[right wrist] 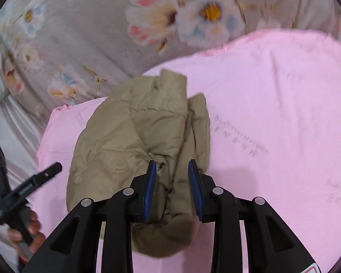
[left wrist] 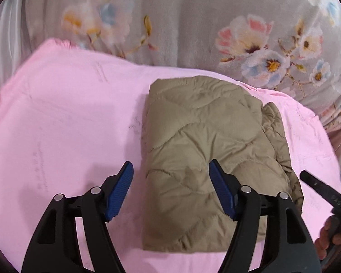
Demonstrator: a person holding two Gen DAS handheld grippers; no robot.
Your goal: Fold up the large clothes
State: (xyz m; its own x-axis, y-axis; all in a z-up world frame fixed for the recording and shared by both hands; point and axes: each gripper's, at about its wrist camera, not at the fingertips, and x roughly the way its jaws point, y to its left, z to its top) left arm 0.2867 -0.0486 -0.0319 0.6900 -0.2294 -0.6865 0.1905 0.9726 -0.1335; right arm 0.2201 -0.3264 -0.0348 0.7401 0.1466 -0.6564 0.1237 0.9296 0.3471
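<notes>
Floral grey bedding (left wrist: 181, 22) backs a pink sheet (left wrist: 63, 118) laid as a folding surface. On it lies the tan quilted jacket (left wrist: 204, 150), folded compact. Left gripper (left wrist: 170, 190) hovers with jaws apart, empty; right gripper (right wrist: 172, 190) straddles a bulging fold, seemingly gripping it. Faint print on the sheet is unreadable.

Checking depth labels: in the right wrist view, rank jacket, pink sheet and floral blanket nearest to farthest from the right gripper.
1. Jacket: between the fingers of the right gripper.
2. Pink sheet: under the jacket, spreading right and ahead.
3. Floral blanket: beyond the sheet's far edge, at the top.
</notes>
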